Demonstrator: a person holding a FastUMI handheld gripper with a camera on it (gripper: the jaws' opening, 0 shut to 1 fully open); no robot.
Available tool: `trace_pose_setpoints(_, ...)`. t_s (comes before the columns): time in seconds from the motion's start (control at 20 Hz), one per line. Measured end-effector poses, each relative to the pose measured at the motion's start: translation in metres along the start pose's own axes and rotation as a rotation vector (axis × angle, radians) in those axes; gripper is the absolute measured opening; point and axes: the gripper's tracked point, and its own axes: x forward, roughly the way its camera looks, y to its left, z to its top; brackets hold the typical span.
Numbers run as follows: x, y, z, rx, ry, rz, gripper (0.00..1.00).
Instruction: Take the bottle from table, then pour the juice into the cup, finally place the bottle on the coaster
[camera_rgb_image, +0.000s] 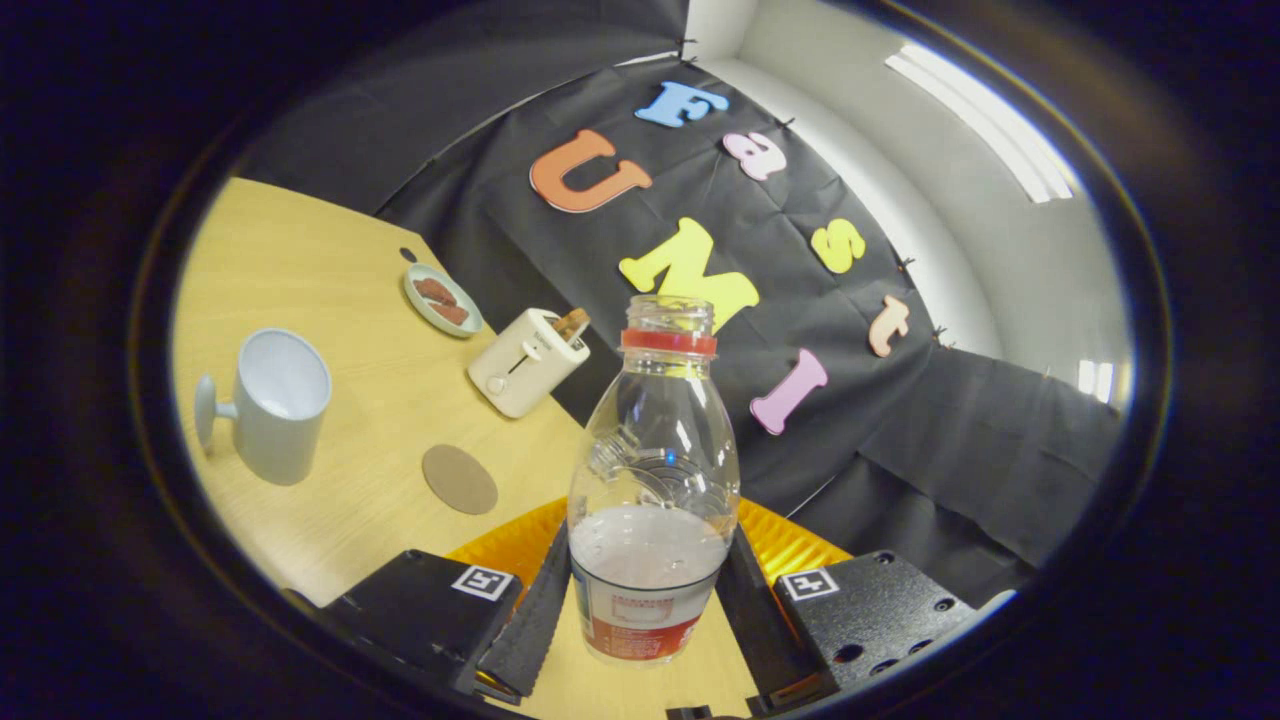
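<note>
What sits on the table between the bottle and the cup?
In the gripper view, a round coaster lies between the gripper-held bottle and the cup.

This is a staged recording booth inside an office-like room, not a real kitchen. Black cloth (900, 450) is pinned up as a backdrop behind a pale wooden desk (330, 420), and above it show a plain white wall (1000, 260) and a long ceiling light (980, 120). Breakfast props stand on the desk: a toaster (525, 362) with bread in it, a small plate (443, 300) of food, a cup (272, 405) and a round coaster (459, 479).
</note>
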Motion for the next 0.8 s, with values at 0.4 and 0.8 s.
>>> trace_pose_setpoints(0.4,0.005,0.007,0.018,-0.295,-0.021,0.002,0.82)
trace_pose_setpoints(0.8,0.02,0.028,0.036,-0.517,-0.064,0.04,0.82)
